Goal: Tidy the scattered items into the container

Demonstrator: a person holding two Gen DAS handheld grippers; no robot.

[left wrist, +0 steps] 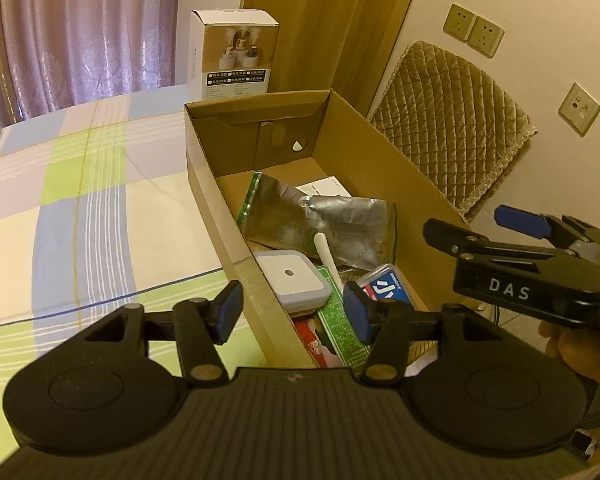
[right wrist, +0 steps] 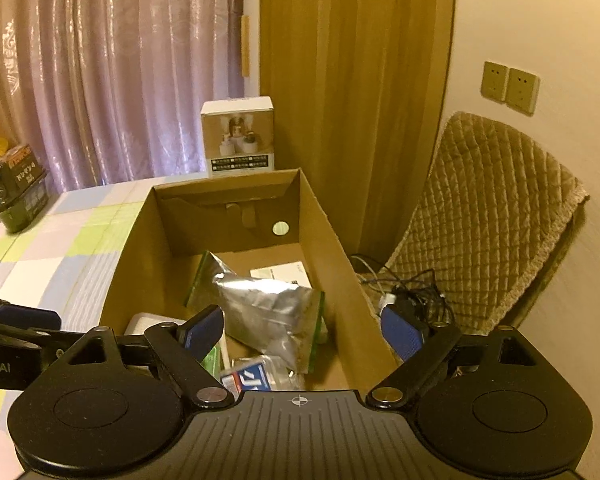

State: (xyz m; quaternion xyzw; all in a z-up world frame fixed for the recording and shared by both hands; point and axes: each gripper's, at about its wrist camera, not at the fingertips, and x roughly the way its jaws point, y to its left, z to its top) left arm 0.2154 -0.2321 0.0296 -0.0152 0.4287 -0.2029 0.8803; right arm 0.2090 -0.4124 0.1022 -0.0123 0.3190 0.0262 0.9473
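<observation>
Left claw [left wrist: 293, 312] spread wide, nothing between its blue pads; it straddles the near left wall of the cardboard box [left wrist: 220, 216], one finger outside over the bed, one inside. Right claw [right wrist: 302, 334] also spread and empty, hovering above the box's near end, its right finger out past the right wall.

Box sits on a bed with a checked sheet [left wrist: 80, 184] in green, blue and cream. The items lie inside the box. Nearest end: white square device [left wrist: 290, 280] against the left wall, green printed packet [left wrist: 338, 328] beside it, a blue-and-white pack [left wrist: 384, 286] to the right, a white stick [left wrist: 325, 250] leaning across them. Mid-box: crumpled silver foil bag [left wrist: 320, 220] with a green zip edge. Beyond it, a white paper slip [left wrist: 324, 188] flat on the box floor.

Behind the box: white product carton [left wrist: 236, 54] standing upright. Right of the box: quilted tan cushion [left wrist: 448, 120] against the wall, tangle of cables [right wrist: 404, 288] at its foot. Far left on the bed, a dark green container [right wrist: 16, 188]. Mauve curtain [left wrist: 80, 28] at back.
</observation>
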